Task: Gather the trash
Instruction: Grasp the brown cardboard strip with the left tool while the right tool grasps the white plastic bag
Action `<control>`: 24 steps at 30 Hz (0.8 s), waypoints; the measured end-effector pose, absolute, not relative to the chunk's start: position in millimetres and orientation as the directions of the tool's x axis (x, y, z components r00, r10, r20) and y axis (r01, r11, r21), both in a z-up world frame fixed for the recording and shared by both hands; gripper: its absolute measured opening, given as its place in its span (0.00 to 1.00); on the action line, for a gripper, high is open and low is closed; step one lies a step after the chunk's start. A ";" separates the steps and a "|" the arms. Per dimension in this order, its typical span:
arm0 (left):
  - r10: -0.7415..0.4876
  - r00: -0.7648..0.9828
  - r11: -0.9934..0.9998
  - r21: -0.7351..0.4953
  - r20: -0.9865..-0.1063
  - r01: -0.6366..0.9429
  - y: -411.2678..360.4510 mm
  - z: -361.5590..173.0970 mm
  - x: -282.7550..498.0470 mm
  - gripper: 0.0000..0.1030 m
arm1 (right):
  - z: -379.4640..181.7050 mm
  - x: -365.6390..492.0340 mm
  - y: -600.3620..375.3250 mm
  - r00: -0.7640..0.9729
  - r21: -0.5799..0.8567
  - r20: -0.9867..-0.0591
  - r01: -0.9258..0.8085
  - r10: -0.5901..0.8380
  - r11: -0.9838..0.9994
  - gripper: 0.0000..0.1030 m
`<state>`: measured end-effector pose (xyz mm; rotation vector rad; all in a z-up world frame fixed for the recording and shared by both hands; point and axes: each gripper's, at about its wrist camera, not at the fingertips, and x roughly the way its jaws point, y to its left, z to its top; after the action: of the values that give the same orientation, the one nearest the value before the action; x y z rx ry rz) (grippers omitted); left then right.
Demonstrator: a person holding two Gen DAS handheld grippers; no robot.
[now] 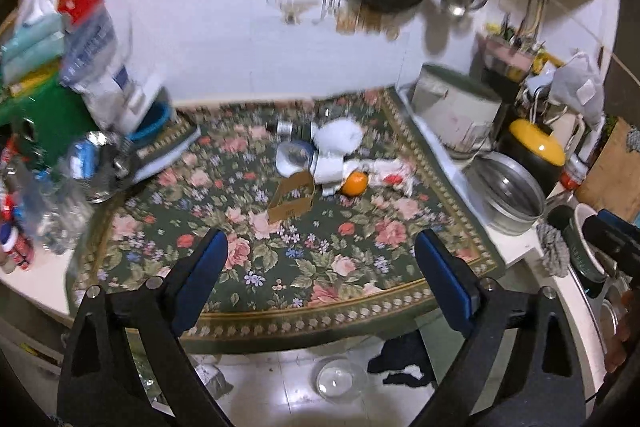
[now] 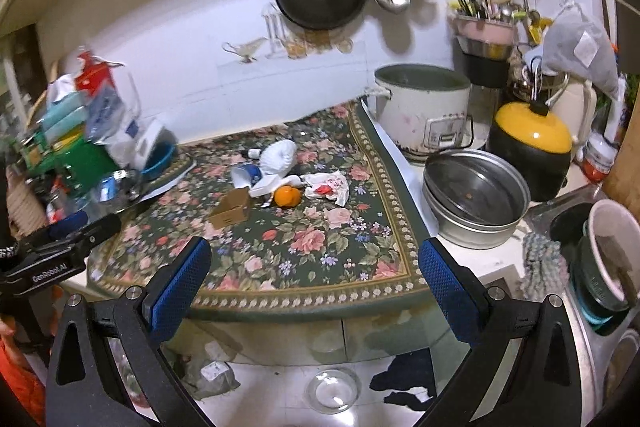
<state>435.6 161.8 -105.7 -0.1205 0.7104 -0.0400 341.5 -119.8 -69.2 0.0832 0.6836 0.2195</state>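
Left wrist view: left tool (image 1: 322, 259) spread, empty; right tool (image 2: 316, 269) likewise. Both aimed over surface (image 2: 320, 267) edge at trash pile (image 2: 280, 179), mid-cloth, likely for a two-handed sweep.

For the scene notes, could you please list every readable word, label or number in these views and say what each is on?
"GenRobot.AI": on the side of the left gripper, seen from the right wrist.
Print on the rice cooker panel: too small to read.
Print on the cardboard box: blurred.
Print on the plastic bags: blurred.
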 end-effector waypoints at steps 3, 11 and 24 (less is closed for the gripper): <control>-0.097 0.728 0.991 -0.135 -0.679 0.006 169.8 -126.4 471.0 0.92 | -79.6 367.9 -111.4 0.729 0.148 -0.648 -0.164 0.220 0.975 0.96; -0.091 0.660 0.989 -0.148 -0.745 -0.030 188.6 -186.6 558.5 0.92 | -112.7 450.1 -114.7 0.673 0.139 -0.694 -0.225 0.257 0.964 0.92; -0.013 0.583 0.998 -0.046 -0.812 -0.042 184.3 -266.3 652.0 0.84 | -190.7 606.4 -116.9 0.467 0.170 -0.815 -0.370 0.342 0.913 0.76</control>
<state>652.0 184.3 -266.3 -0.0624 0.9480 0.0173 606.4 -116.9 -190.7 -0.0318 0.9926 0.4368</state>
